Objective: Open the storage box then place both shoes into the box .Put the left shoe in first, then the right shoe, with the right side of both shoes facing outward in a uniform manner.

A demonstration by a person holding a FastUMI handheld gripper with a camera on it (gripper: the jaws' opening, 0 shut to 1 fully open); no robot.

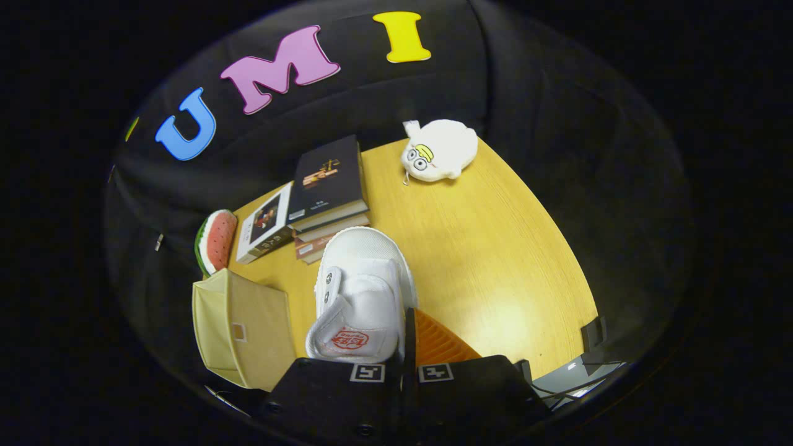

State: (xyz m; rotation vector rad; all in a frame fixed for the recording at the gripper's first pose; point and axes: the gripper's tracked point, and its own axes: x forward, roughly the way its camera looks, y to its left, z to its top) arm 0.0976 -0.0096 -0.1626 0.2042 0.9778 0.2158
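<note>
A white canvas shoe [362,291] with a strap and a red mark on its tongue hangs above the wooden table [495,260], toe pointing away from me. My gripper [406,328] is shut on the shoe's right side wall, which is pinched between the two fingers; most of the shoe lies left of them. A pale yellow fabric storage box [241,328] stands just left of the shoe and the fingers, close to the table's near edge. I cannot tell whether its lid is open. The pinched part of the shoe is hidden by the fingers.
Beyond the shoe lies a stack of books [325,192], with another book [266,226] and a watermelon-slice toy [215,241] to its left. A white plush toy [438,152] sits at the table's far edge. The table's right edge drops off; cables [570,384] lie below.
</note>
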